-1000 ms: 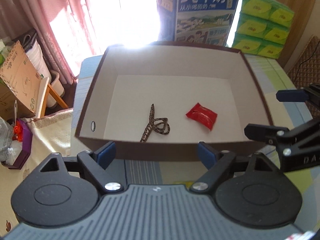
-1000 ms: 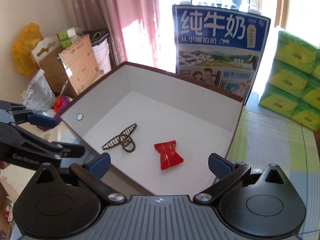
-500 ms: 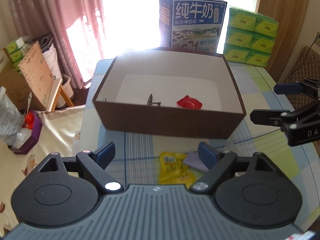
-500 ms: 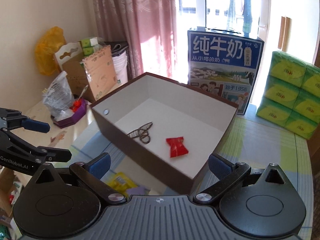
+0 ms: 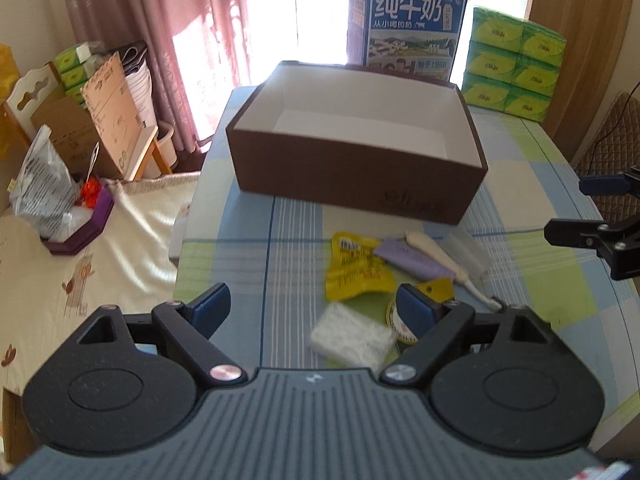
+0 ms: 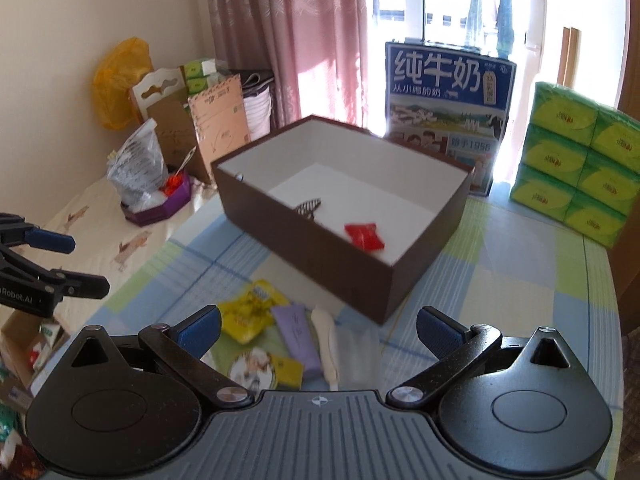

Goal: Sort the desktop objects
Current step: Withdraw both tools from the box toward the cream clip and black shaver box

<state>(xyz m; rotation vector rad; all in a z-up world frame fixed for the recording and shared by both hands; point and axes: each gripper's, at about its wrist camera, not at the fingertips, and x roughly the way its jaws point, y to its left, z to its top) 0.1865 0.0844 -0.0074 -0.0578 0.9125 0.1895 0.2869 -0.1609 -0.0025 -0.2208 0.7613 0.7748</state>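
Between picks: both grippers, left and right, jaws open and empty, over bench clutter before the box; next, close on one item, e.g. yellow packet.

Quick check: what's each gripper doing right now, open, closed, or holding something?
Left gripper: open, nothing between its fingers.
Right gripper: open, holding nothing.

The box is blocking the far side of the table, its open top leaving a way in from above. Bare cloth is lying free left of the clutter crowding the near middle.
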